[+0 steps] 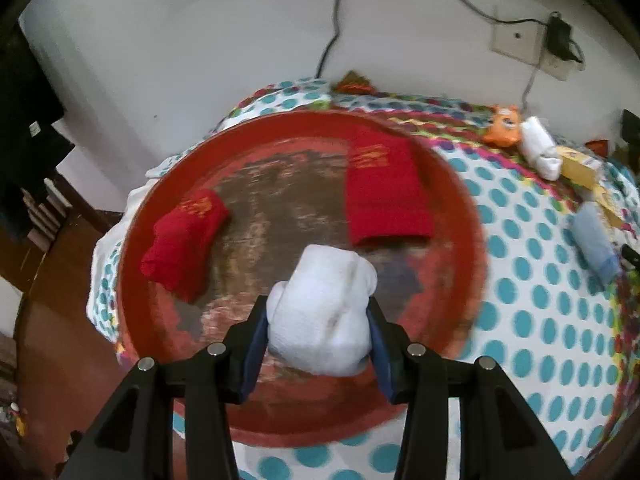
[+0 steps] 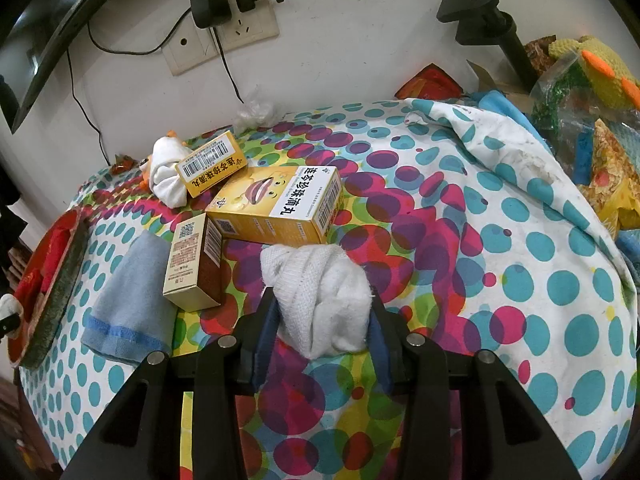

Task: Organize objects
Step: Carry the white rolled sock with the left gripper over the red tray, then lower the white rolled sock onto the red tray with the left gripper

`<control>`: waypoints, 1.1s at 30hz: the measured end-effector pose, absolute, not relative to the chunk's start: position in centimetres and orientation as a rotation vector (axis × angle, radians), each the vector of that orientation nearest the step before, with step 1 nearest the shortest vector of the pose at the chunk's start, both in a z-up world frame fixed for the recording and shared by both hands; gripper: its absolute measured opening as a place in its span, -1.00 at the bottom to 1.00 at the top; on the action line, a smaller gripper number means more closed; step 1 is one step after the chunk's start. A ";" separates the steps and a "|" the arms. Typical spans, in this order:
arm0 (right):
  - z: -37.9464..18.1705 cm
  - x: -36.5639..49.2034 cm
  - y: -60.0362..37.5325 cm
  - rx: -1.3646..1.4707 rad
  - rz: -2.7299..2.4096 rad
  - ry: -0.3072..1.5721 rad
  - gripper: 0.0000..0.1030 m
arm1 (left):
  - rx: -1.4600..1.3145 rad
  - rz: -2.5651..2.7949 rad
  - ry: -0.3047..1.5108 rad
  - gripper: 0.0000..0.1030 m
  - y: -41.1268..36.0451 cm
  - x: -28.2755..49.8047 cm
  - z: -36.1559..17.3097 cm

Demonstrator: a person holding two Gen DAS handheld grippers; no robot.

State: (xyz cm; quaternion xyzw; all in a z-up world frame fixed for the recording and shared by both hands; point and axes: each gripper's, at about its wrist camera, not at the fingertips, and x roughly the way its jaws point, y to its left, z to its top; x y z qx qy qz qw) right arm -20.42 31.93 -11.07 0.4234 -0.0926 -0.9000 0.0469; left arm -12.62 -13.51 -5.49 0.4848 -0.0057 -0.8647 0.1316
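Two red folded cloths (image 1: 386, 192) already on the round red tray (image 1: 168, 184); still loose on the dotted bedcover (image 2: 540, 272): medicine boxes (image 2: 276, 208), blue cloth (image 2: 132, 300), another white sock roll (image 2: 168, 176). Left gripper (image 1: 318, 330), jaws partway closed, clamps a rolled white sock (image 1: 324, 308) above the tray. Right gripper (image 2: 322, 330) likewise pinches a white sock bundle (image 2: 320, 292) over the bedcover, beside the boxes.
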 end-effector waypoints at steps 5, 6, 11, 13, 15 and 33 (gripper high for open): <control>-11.1 -20.5 31.8 1.293 -2.748 -0.279 -0.22 | 1.427 -2.469 0.019 -0.10 -15.8 -12.7 -6.3; -11.1 -20.4 31.9 1.294 -2.749 -0.275 -0.22 | 1.424 -2.463 0.018 -0.10 -16.2 -12.7 -6.4; -11.1 -20.5 31.8 1.297 -2.751 -0.266 -0.22 | 1.433 -2.430 0.032 -0.10 -18.1 -13.1 -7.0; -11.1 -20.5 31.8 1.298 -2.753 -0.258 -0.22 | 1.437 -2.416 0.034 -0.10 -18.7 -13.3 -7.3; -11.1 -20.6 31.7 1.300 -2.754 -0.253 -0.22 | 1.442 -2.400 0.030 -0.10 -19.5 -13.5 -7.6; -11.0 -20.6 31.1 1.310 -2.764 -0.211 -0.20 | 1.452 -2.370 -0.005 -0.07 -21.8 -13.5 -9.0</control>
